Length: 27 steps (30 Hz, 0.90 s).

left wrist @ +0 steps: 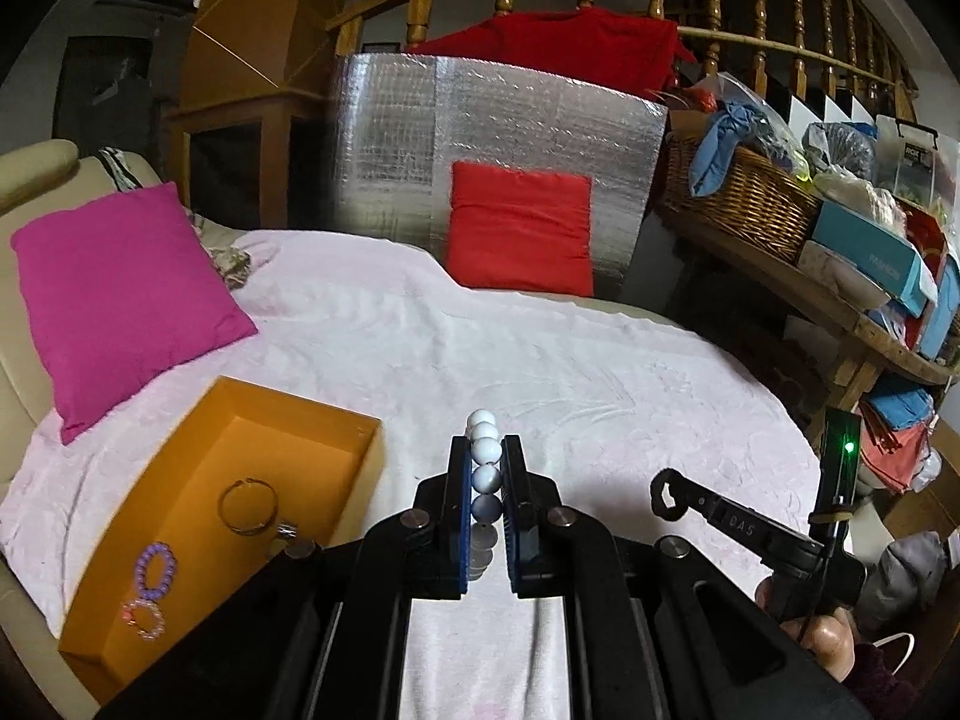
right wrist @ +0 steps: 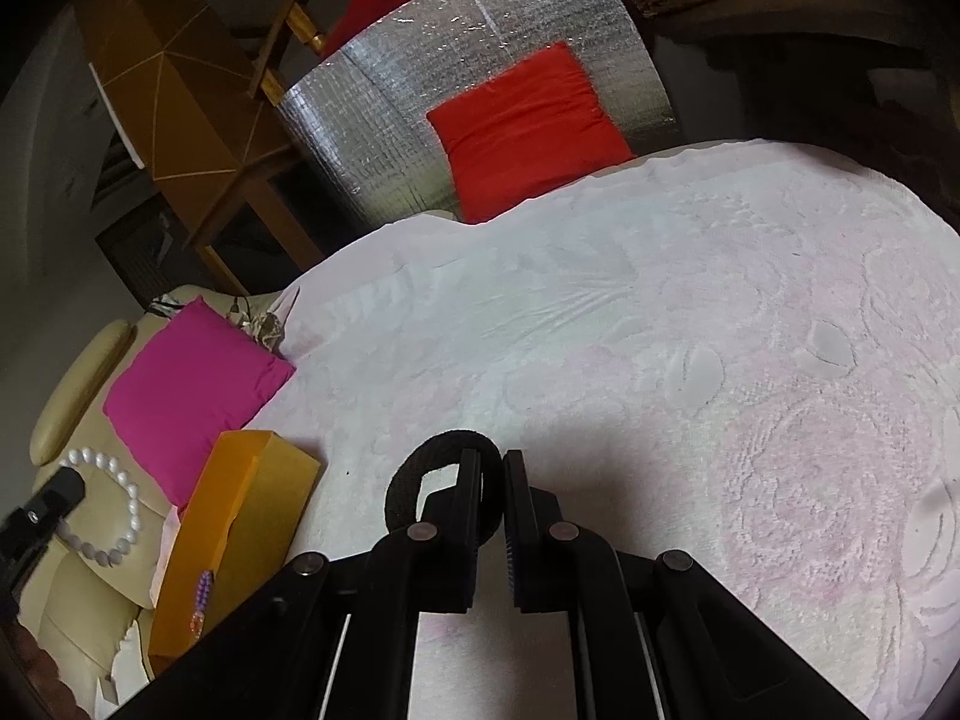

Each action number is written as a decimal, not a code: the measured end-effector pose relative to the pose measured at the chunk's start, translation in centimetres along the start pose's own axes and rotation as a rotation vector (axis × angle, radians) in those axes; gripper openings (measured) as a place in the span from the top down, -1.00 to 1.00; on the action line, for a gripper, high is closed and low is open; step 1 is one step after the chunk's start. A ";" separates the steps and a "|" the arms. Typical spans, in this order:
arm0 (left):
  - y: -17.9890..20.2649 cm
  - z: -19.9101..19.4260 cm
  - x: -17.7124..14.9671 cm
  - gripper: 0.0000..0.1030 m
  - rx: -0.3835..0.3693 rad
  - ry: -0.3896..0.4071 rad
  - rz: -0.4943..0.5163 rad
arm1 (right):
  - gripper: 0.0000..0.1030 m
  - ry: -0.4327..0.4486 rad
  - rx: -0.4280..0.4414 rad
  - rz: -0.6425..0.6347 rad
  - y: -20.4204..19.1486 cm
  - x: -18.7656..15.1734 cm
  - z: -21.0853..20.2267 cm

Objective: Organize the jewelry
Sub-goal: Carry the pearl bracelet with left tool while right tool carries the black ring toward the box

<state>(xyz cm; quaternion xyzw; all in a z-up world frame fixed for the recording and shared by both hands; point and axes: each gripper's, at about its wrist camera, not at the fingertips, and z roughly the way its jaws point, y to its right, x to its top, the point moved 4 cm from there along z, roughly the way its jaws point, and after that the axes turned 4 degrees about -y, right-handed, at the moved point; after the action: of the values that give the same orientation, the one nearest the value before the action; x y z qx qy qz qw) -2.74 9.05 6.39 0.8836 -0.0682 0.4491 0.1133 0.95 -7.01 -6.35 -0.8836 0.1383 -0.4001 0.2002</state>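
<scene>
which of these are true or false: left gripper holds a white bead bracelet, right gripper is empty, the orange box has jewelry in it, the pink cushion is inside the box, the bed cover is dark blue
1. The left gripper holds a white bead bracelet. True.
2. The right gripper is empty. False: its fingers are shut on a black band.
3. The orange box has jewelry in it. True: a purple bead bracelet, a pink bead bracelet and a metal bangle lie inside.
4. The pink cushion is inside the box. False: it lies on the pale cover behind the box.
5. The bed cover is dark blue. False: it is pale pink.
</scene>
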 end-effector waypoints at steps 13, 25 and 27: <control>-5.9 -4.1 0.8 0.82 0.122 0.074 -0.058 | 0.84 -0.030 0.070 -0.085 -6.5 -1.9 -1.0; -12.1 -6.6 -0.2 0.82 0.190 0.099 -0.141 | 0.84 -0.033 0.138 -0.209 -15.3 -2.3 -2.0; -13.4 -6.8 -0.7 0.82 0.207 0.097 -0.154 | 0.84 -0.040 0.150 -0.235 -17.0 -2.5 -1.9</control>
<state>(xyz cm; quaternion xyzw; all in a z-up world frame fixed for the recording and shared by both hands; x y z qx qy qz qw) -5.42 23.81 7.85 0.8704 0.0522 0.4860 0.0587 -0.67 8.58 1.04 -0.8841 -0.0004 -0.4124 0.2199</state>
